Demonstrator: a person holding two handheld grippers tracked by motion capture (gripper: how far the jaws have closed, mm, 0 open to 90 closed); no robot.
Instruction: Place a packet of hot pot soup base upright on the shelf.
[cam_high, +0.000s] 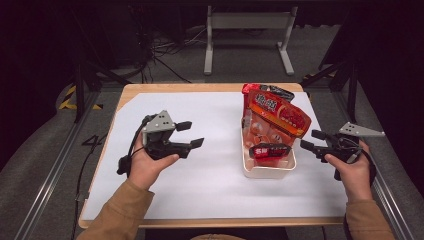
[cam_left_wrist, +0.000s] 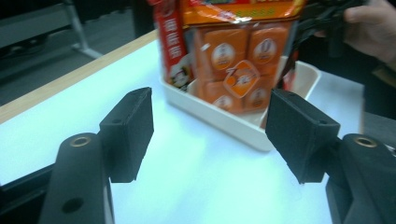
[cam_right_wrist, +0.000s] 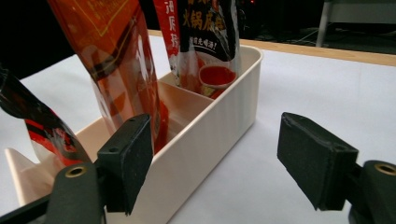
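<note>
Cream plastic forms the long tray (cam_high: 267, 171) that is set on the white sheet (cam_high: 200, 175) covering the wooden table (cam_high: 175, 88), right of the middle. Red and orange snack packets (cam_high: 277, 112) are stood upright in it, and a small dark red packet (cam_high: 269, 151) is propped at its near end. An inner divider is seen in the right gripper view (the packets are split between compartments). The left gripper (cam_high: 190, 134) is held above the sheet, well apart from the tray, with its jaws spread wide and nothing between them. The right gripper (cam_high: 312, 140) is held just beside the tray's right wall, its jaws also spread, with one pad (cam_right_wrist: 127, 158) seen against the tray's wall and nothing gripped.
</note>
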